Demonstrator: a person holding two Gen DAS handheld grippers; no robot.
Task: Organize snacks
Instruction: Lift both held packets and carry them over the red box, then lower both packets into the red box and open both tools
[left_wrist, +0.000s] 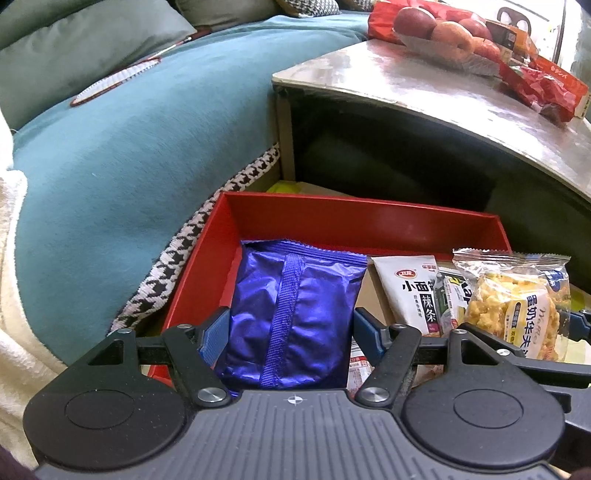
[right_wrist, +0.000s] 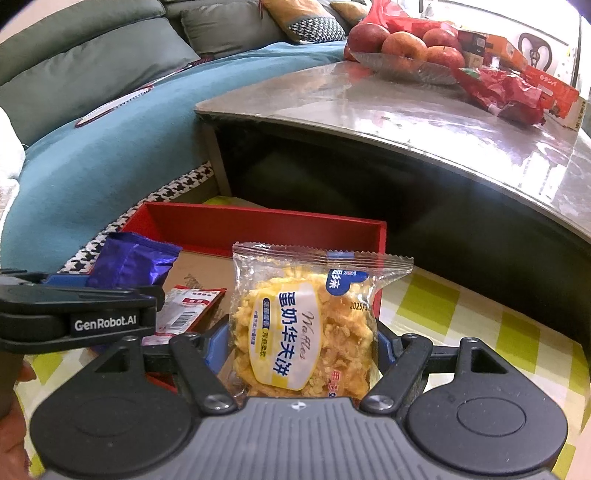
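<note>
The left gripper (left_wrist: 290, 332) clamps a shiny purple foil snack packet (left_wrist: 291, 314) above the left end of the open red cardboard box (left_wrist: 354, 221). The right gripper (right_wrist: 303, 350) clamps a clear-wrapped yellow waffle snack (right_wrist: 306, 325) over the box's right end.

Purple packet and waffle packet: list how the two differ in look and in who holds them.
The purple packet is opaque shiny foil showing its back seam; the waffle packet is clear film that shows yellow waffle, with a white and yellow printed label.
The purple packet sits between the left gripper fingers; the waffle packet sits between those of the right gripper.
Both are sealed, crimped at the top, and held upright over the red box.
</note>
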